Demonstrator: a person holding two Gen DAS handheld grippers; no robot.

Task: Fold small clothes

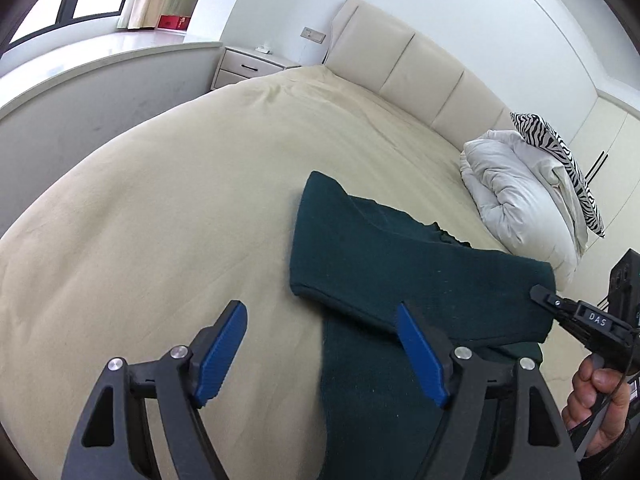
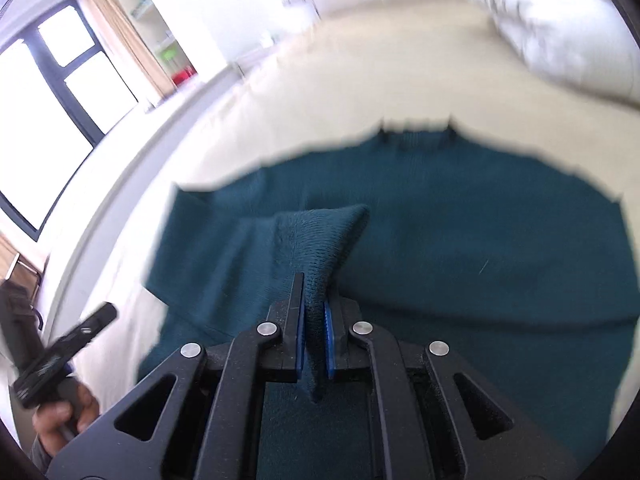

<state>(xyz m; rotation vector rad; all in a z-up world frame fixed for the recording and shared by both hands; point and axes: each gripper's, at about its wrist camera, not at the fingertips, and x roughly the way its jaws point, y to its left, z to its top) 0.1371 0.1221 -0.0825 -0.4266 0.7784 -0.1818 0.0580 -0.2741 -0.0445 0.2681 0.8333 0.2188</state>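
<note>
A dark green knitted sweater (image 1: 380, 248) lies on the beige bed (image 1: 180, 200), with one part folded over its body. My left gripper (image 1: 320, 307) is open just above it; the right blue pad (image 1: 420, 354) hangs over the knit and the left pad over bare sheet, with nothing gripped. My right gripper (image 2: 314, 320) is shut on a raised fold of the sweater (image 2: 460, 240), which is pinched between its blue pads. In the left wrist view that gripper's tip (image 1: 540, 294) meets the sweater's right edge, with a hand (image 1: 596, 400) on its handle.
A bunched white duvet (image 1: 516, 196) and a zebra-print pillow (image 1: 560, 152) lie at the right by the cream headboard (image 1: 420, 64). A white nightstand (image 1: 248, 66) stands at the bed's far corner. A low white ledge (image 1: 100, 92) runs along the left.
</note>
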